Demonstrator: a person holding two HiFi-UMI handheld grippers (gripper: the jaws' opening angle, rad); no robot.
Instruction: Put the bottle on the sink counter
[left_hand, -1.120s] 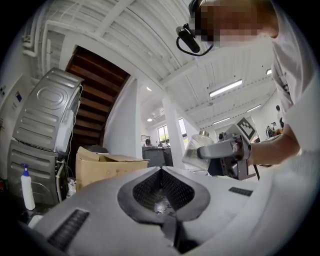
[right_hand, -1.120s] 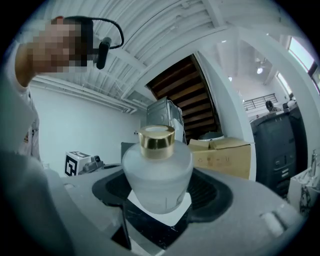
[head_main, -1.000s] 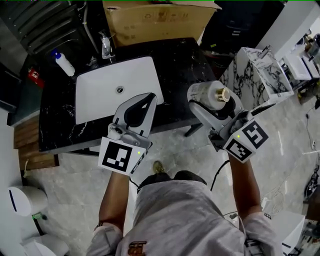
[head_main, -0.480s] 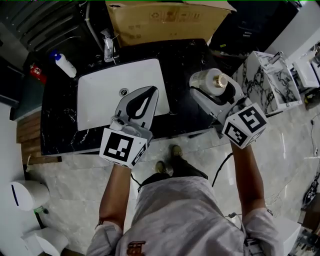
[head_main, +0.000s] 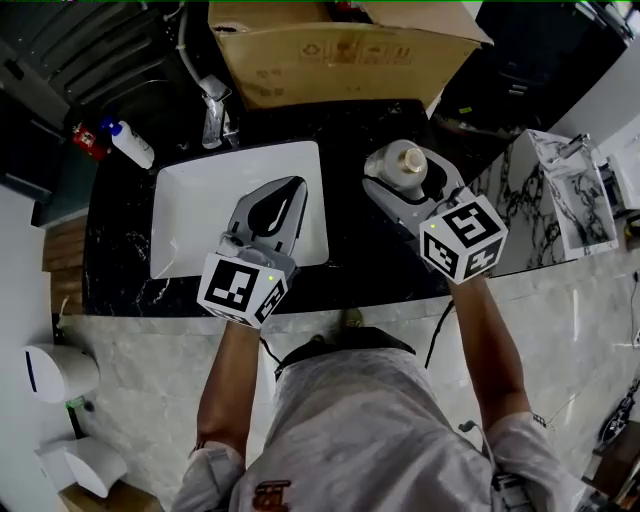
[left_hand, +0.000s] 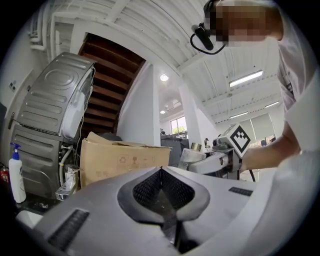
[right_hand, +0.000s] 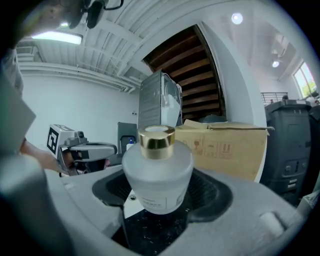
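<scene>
Frosted glass bottle with a gold cap (right_hand: 157, 175), clamped in the right tongs (head_main: 400, 178), has moved from over the floor to above the black stone bench (head_main: 350, 250) beside the white sink (head_main: 200, 200). Lowering it seems next. Left tongs (head_main: 288, 188) are pressed together, empty.

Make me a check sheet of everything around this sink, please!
Surface: black counter with a white sink.
Job's things: bottle, gold cap, upright in the right claw over the counter, right of the sink; whether it touches down is unclear.
Clutter: pump bottle at the back left; tap behind the sink; box at the back.
Claws: right claw shut on the bottle; left claw shut, empty, over the sink.
Cables: black cable under the right arm.
Surroundings: marble floor; white container at left.
</scene>
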